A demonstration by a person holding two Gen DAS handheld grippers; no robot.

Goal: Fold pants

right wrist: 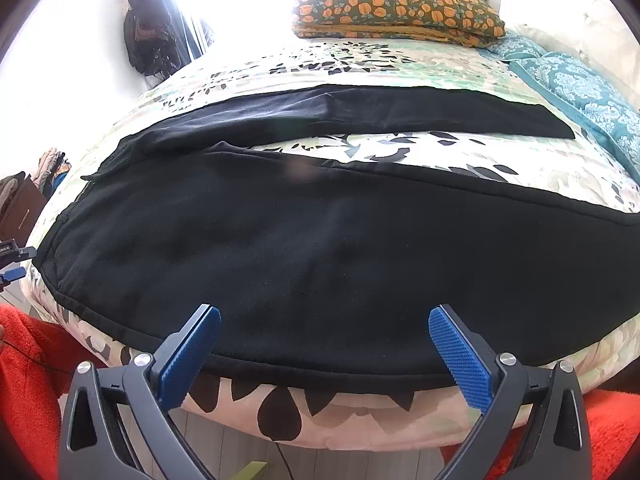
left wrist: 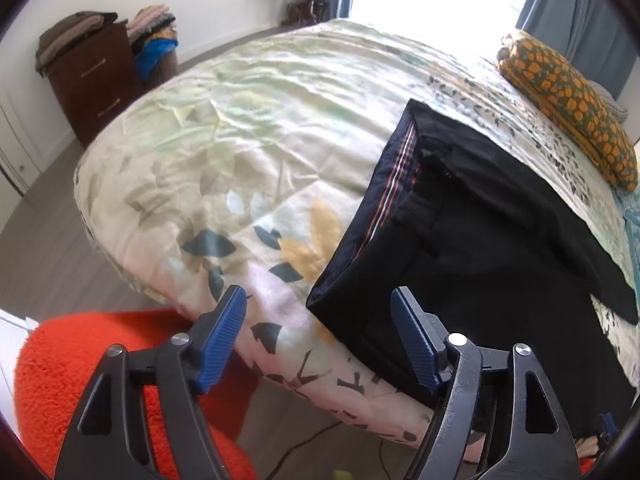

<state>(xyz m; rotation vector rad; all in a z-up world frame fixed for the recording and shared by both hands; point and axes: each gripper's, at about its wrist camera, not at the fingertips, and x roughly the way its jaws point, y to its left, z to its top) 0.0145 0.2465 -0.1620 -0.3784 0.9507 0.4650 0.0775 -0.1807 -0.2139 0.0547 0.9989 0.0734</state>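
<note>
Black cloth pants (right wrist: 320,248) lie spread flat on the leaf-print quilted bedspread (left wrist: 224,136), waistband with striped lining (left wrist: 384,200) at the near-left bed edge, legs apart. Left gripper (left wrist: 320,340) with blue ribbed pads gapes wide, empty, just beside the waistband corner. Right gripper (right wrist: 324,352) also wide, empty, at the near leg's edge. Orange fuzzy rug (left wrist: 80,360) lies below; orange-patterned pillow (right wrist: 396,8) at the far side.

black pants (right wrist: 320,248) | spread flat on bed (legs apart) | waistband open, striped lining showing
</note>
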